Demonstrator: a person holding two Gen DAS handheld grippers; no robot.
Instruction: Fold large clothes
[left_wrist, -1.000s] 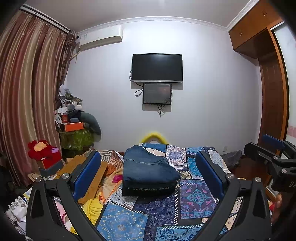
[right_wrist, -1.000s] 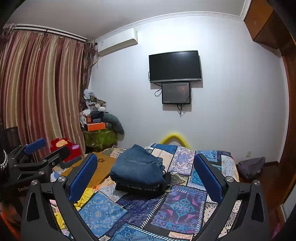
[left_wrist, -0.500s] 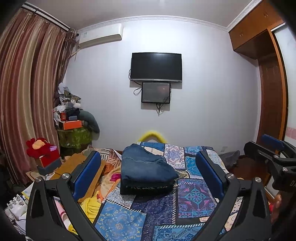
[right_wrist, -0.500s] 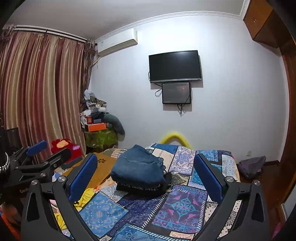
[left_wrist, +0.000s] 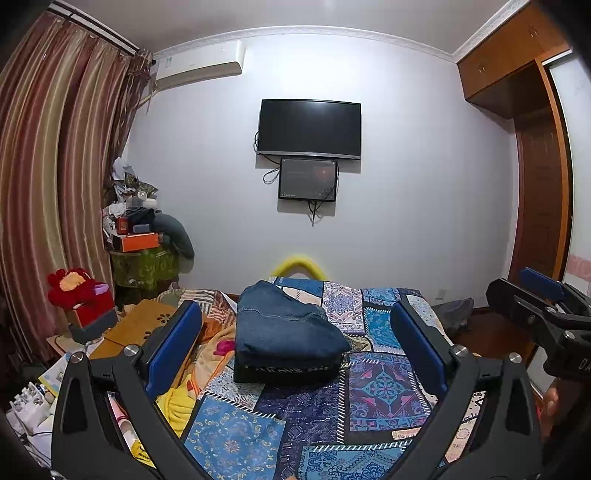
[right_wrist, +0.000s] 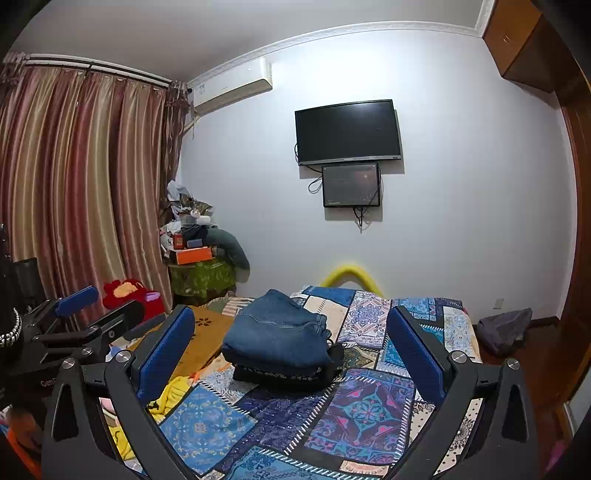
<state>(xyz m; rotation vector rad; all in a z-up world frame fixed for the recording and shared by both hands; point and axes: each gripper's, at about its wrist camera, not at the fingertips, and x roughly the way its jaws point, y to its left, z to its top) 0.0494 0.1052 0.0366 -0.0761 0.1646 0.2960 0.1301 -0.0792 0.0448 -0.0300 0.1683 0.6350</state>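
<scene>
Patchwork bedding in blues and purples covers the bed (left_wrist: 373, 384) that fills the near half of both views, with a white wall, a dark television (left_wrist: 309, 128) and striped curtains (left_wrist: 55, 177) beyond. We hold both tools well back from the bed, raised and level, and compared with a second ago almost nothing has shifted: the room sits a touch lower in the left view, the right view is all but identical, and the clothes have not moved at all.

On the far middle of the bed lies the folded stack (left_wrist: 286, 332): blue jeans (right_wrist: 275, 338) folded into a compact block on top of a darker folded garment (right_wrist: 284, 374). To its left a loose yellow and orange heap of cloth (left_wrist: 184, 380) spills off the bed edge, near a wooden board (left_wrist: 138, 325).

Our left hand-held gripper (left_wrist: 295, 343) is released, its blue pads wide apart and framing the stack from a distance, with nothing between them. Our right hand-held gripper (right_wrist: 290, 341) is likewise spread and empty.

We judge from this stillness and the tidy block that the fold on the jeans is finished and we are pausing clear of it. Whether the loose heap on the left is next, we cannot tell.
</scene>
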